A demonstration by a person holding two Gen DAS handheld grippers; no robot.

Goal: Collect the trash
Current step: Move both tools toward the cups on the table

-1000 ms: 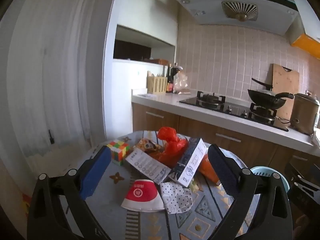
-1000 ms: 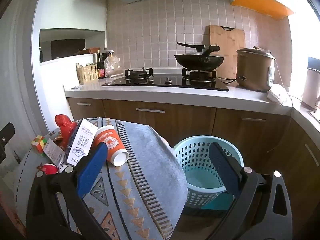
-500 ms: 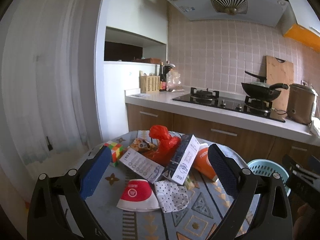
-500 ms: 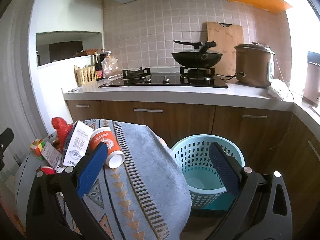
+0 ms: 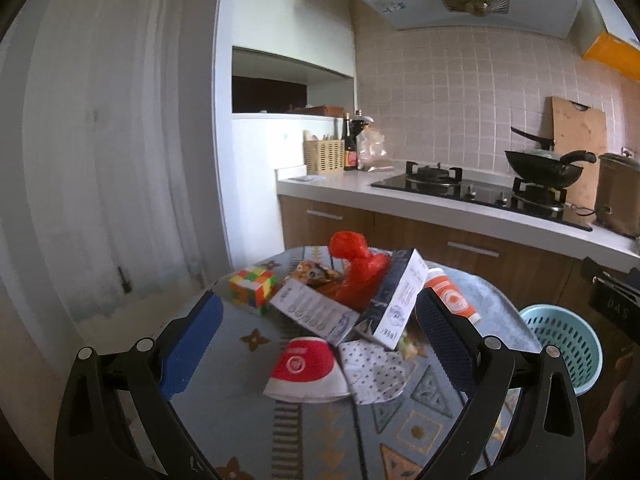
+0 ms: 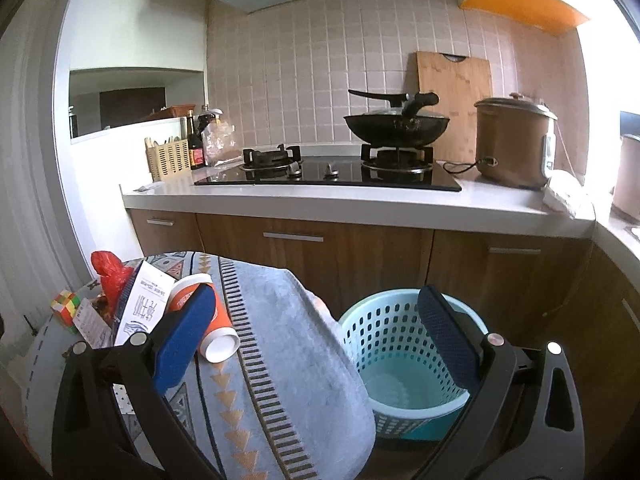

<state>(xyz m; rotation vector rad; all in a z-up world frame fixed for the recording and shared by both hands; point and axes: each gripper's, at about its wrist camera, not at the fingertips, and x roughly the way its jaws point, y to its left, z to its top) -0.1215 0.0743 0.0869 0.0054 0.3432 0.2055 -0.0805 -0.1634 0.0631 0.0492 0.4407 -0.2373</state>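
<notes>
- While the left gripper (image 5: pixel 316 344) hangs above the round table (image 5: pixel 224 412) with its jaws spread wide and nothing between them, the trash lies in one heap in front of it.
- In this heap are a red plastic bag (image 5: pixel 358 272), two white cartons (image 5: pixel 400 300) leaning together, a flattened red cup (image 5: pixel 304 372) and a dotted paper (image 5: pixel 372 372).
- An orange paper cup (image 6: pixel 208 320) lies on its side beside the cartons.
- The right gripper (image 6: pixel 316 340) is also released and empty, near the light blue basket (image 6: pixel 400 360) that stands on the floor beside the table.
</notes>
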